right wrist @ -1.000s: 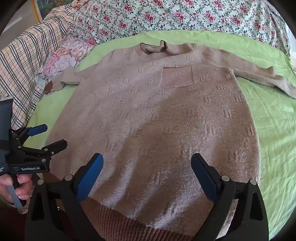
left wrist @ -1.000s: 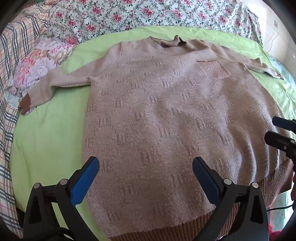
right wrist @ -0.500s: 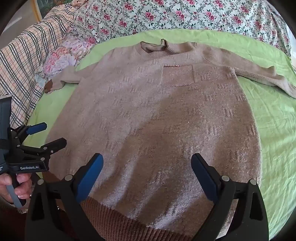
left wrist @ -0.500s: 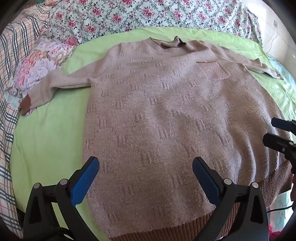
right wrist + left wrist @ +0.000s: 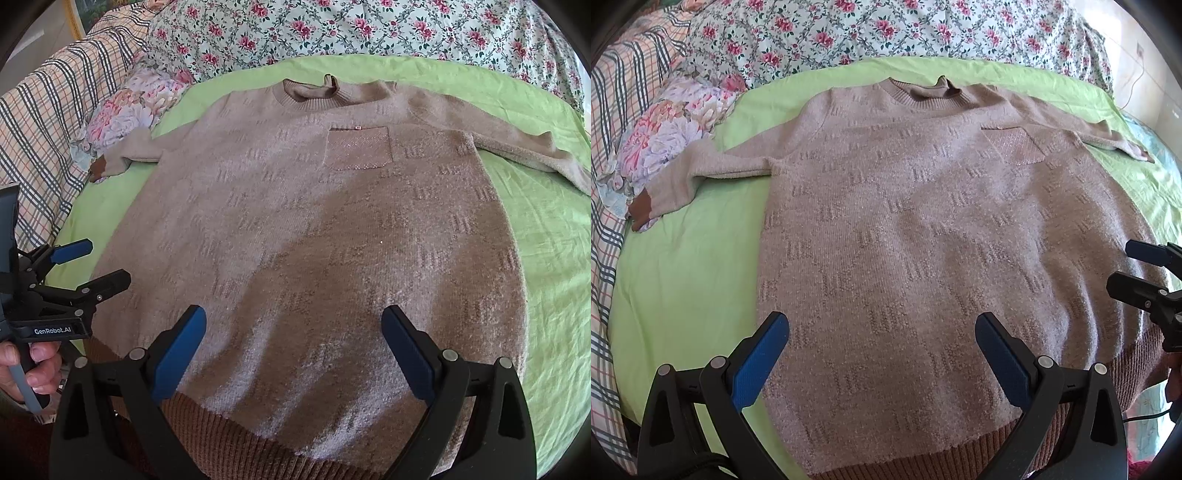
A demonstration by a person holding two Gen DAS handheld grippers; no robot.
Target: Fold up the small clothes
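A tan knitted sweater lies flat, front up, on a green sheet, neck at the far side, both sleeves spread out. It also shows in the right wrist view. Its chest pocket faces up. My left gripper is open and empty, hovering over the lower left part of the sweater near the brown hem. My right gripper is open and empty above the lower middle, near the hem. Each gripper shows at the edge of the other's view.
A floral quilt runs along the far side. A flowered pillow and a plaid cover lie at the left by the left sleeve cuff. The right sleeve stretches over the green sheet at the right.
Both grippers have shifted very slightly; the sweater sits a touch lower in the views. Both stay open and the sweater has not moved.
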